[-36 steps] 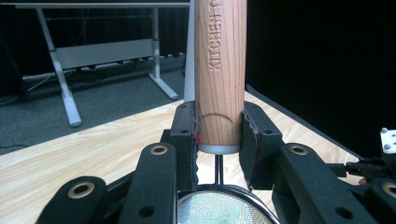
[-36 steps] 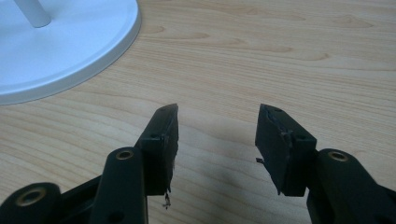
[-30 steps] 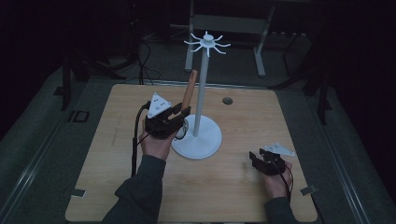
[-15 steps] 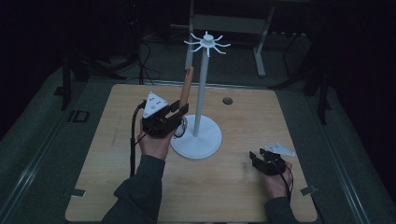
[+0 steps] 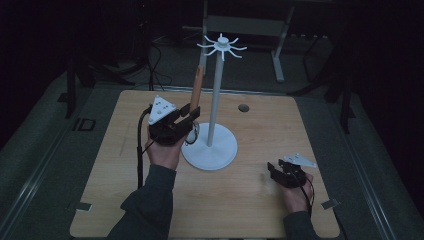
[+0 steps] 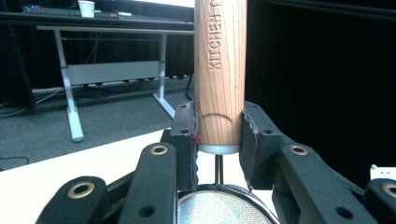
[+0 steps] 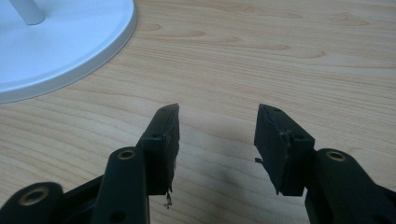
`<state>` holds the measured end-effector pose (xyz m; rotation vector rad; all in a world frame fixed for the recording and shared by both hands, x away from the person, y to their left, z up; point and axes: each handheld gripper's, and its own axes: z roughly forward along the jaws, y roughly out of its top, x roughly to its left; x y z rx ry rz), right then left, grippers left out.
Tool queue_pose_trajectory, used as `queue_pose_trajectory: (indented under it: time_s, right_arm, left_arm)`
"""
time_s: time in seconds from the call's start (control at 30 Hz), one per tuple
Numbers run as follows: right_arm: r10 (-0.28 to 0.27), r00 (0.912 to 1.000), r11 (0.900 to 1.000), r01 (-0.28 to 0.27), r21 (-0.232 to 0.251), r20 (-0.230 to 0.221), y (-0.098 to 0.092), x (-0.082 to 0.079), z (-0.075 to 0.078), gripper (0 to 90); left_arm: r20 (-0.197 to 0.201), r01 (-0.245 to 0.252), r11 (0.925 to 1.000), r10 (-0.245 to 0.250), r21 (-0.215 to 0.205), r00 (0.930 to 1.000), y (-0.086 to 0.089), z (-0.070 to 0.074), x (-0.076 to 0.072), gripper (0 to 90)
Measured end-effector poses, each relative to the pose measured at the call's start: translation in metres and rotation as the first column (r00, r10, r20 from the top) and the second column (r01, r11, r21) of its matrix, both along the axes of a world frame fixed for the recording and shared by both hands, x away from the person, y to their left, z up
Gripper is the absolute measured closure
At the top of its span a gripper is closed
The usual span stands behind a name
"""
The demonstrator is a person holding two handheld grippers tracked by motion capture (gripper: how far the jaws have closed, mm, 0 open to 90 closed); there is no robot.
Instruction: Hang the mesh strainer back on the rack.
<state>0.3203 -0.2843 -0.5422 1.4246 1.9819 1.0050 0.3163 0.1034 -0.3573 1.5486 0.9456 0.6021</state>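
While your left gripper clamps the wooden strainer handle upright between its pads beside the white stand, your right gripper rests open on the table.

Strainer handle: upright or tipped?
Near upright: the wooden strainer handle rises from the left hand-held gripper, leaning slightly toward the white stand.

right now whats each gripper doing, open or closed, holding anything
Left gripper: shut on the wooden handle of a small strainer, held upright.
Right gripper: open, nothing between its jaws, low over the table.
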Motion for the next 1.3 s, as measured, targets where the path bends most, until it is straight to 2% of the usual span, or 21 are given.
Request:
queue_pose_trajectory:
  time_s: [0.43, 0.6, 0.77, 1.03, 1.3]
  right_arm:
    - [-0.002, 1.0, 1.0, 0.002, 0.001, -0.001, -0.001, 0.001, 0.0, 49.5]
    - [-0.005, 1.0, 1.0, 0.005, 0.003, -0.002, -0.001, 0.001, -0.001, 49.5]
    - [-0.006, 1.0, 1.0, 0.006, 0.002, -0.002, -0.002, 0.001, -0.001, 49.4]
    - [-0.009, 1.0, 1.0, 0.009, 0.001, -0.004, -0.002, 0.0, -0.001, 49.3]
    - [-0.007, 1.0, 1.0, 0.007, 0.0, -0.004, -0.003, -0.001, -0.001, 49.2]
  left_arm:
    - [0.035, 0.0, 0.9989, 0.001, -0.047, 0.9994, 0.002, 0.006, -0.001, 69.9]
    - [0.042, 0.003, 0.9983, 0.0, -0.058, 0.9991, 0.002, 0.008, 0.0, 69.9]
    - [0.043, 0.008, 0.9986, -0.006, -0.051, 0.999, 0.002, 0.011, 0.001, 69.9]
    - [0.058, 0.017, 0.9966, -0.012, -0.081, 0.9982, 0.003, 0.015, 0.001, 69.9]
    - [0.076, 0.023, 0.9957, -0.016, -0.09, 0.997, 0.0, 0.02, 0.0, 69.9]
